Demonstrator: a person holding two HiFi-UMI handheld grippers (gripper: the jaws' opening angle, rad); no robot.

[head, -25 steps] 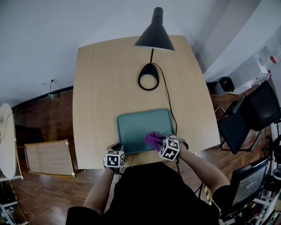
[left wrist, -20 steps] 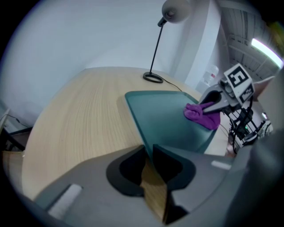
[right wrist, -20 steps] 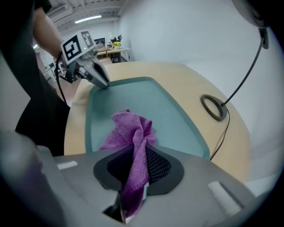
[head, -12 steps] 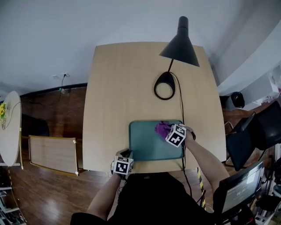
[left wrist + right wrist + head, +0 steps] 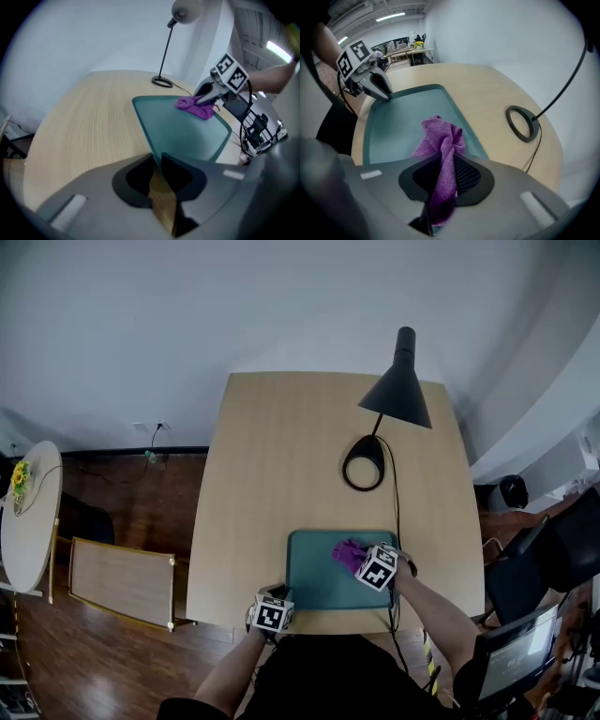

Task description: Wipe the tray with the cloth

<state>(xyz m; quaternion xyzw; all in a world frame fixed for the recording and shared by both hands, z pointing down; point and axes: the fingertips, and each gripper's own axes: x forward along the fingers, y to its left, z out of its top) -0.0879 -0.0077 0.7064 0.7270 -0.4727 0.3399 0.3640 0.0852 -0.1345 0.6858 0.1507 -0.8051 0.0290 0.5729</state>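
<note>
Wood table (image 5: pixel 281 456): left gripper (image 5: pixel 157 159) pinches tray (image 5: pixel 187 136) corner; right gripper (image 5: pixel 443 161) clamps cloth (image 5: pixel 440 136), clearest in its view.

Black desk lamp (image 5: pixel 398 395) on wooden table (image 5: pixel 281 474)

Fuzzy purple cloth (image 5: pixel 440 138), smooth matt teal tray (image 5: pixel 401 124), pale wood-grain table (image 5: pixel 281 456), matt black lamp (image 5: pixel 398 395)

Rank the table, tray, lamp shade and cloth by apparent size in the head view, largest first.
1. table
2. tray
3. lamp shade, raised nearer the camera, so it looks somewhat enlarged
4. cloth
</note>
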